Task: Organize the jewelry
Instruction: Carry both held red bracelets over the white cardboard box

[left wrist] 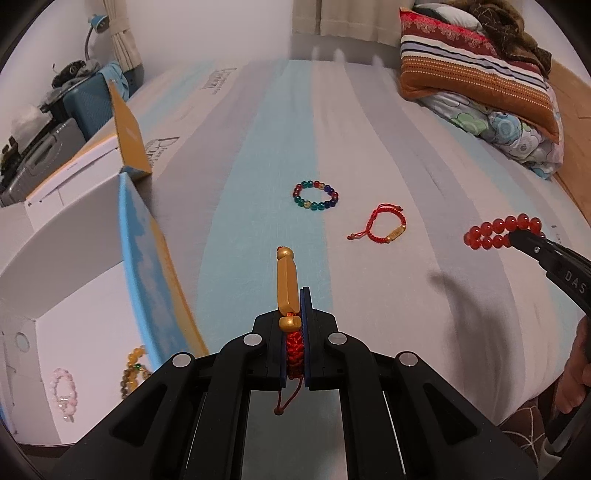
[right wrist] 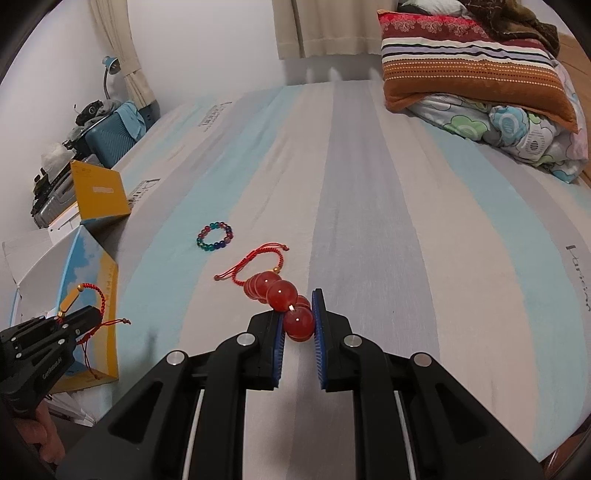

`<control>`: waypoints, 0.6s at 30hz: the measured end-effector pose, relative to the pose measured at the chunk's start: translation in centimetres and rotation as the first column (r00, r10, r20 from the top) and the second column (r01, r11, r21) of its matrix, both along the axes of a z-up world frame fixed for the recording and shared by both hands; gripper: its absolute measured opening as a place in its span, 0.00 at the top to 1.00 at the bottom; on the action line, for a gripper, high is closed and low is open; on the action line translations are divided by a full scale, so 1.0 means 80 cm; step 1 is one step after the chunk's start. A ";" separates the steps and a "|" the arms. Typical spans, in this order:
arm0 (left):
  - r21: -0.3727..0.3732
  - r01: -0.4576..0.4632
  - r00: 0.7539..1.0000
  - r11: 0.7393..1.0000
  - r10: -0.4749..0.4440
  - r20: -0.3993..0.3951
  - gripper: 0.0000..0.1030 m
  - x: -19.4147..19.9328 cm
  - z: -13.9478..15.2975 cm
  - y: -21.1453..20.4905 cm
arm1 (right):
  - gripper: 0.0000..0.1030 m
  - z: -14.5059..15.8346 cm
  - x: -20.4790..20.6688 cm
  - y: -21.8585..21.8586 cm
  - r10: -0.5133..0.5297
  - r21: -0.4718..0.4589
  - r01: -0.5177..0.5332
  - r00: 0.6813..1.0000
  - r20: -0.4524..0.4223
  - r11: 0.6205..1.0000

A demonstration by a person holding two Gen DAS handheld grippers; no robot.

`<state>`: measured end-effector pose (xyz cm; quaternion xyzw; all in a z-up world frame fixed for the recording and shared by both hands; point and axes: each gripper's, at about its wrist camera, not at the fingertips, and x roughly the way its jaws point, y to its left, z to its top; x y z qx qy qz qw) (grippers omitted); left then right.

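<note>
The left gripper (left wrist: 294, 321) is clamped on a cord bracelet (left wrist: 287, 284), near the box (left wrist: 74, 280) at its 9 o'clock. The right gripper (right wrist: 298, 321) pinches one bead of the red beads (right wrist: 284, 295). That round bead could squirt free; the cord's dangling tail may snag the box flap.

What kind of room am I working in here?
Most likely a bedroom: the jewelry lies on a striped mattress, with a striped pillow on a folded floral quilt at its far end and curtains behind.
</note>
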<state>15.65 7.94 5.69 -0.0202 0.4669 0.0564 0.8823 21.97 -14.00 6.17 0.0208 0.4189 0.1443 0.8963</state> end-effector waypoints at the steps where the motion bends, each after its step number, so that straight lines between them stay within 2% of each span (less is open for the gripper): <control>1: -0.001 -0.002 1.000 1.000 0.002 0.000 0.96 -0.002 0.003 0.002 | 0.88 0.002 -0.003 0.001 0.001 -0.003 -0.001 1.000 0.001 1.000; 18: 0.008 -0.034 0.998 0.999 0.033 0.048 0.96 -0.045 0.053 0.059 | 0.87 0.048 -0.039 0.067 0.056 -0.003 -0.056 0.998 0.035 0.998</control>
